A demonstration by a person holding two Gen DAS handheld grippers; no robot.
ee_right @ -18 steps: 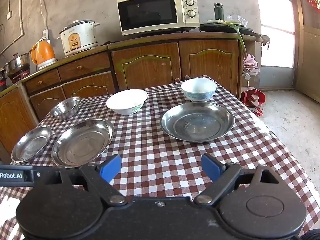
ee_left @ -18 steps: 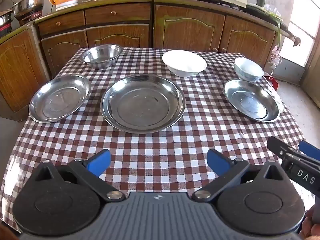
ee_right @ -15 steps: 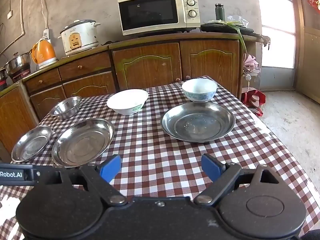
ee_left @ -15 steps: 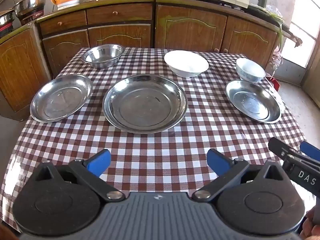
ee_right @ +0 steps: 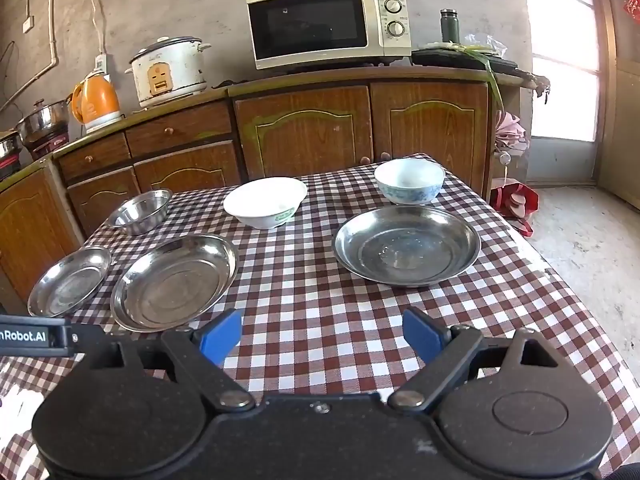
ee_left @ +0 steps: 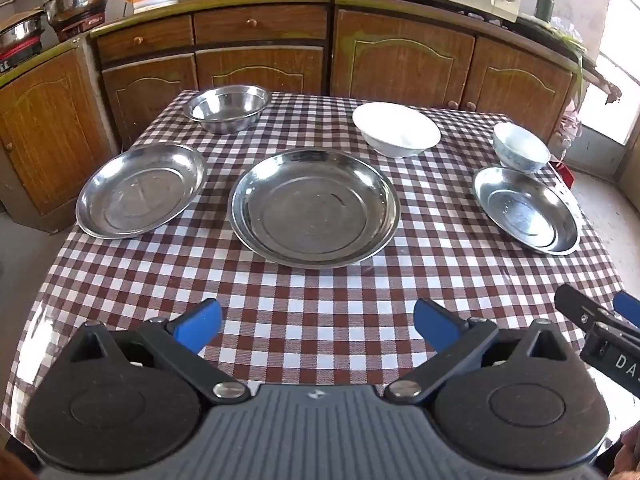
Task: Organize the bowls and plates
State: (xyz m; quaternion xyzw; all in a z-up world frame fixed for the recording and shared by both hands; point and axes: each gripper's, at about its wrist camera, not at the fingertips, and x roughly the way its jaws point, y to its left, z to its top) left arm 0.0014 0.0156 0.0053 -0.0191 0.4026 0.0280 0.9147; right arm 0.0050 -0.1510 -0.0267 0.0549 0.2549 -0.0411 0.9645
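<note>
Both the left tongs (ee_left: pixel 316 326) and the right tongs (ee_right: pixel 322 334) gape wide and hold nothing above the checked surface (ee_left: pixel 320 292). From the left view, the large steel plate (ee_left: pixel 314 208) lies at center, a smaller plate (ee_left: pixel 140 190) at 9 o'clock, another plate (ee_left: pixel 526 210) at 3 o'clock, the steel bowl (ee_left: pixel 227 108) at 11, the white bowl (ee_left: pixel 396 129) at 1, and the patterned bowl (ee_left: pixel 521 153) at 2.

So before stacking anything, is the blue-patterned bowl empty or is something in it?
Empty, as far as shows: the blue-patterned bowl stands upright and its visible white inside is bare. Its very bottom is hidden.
</note>
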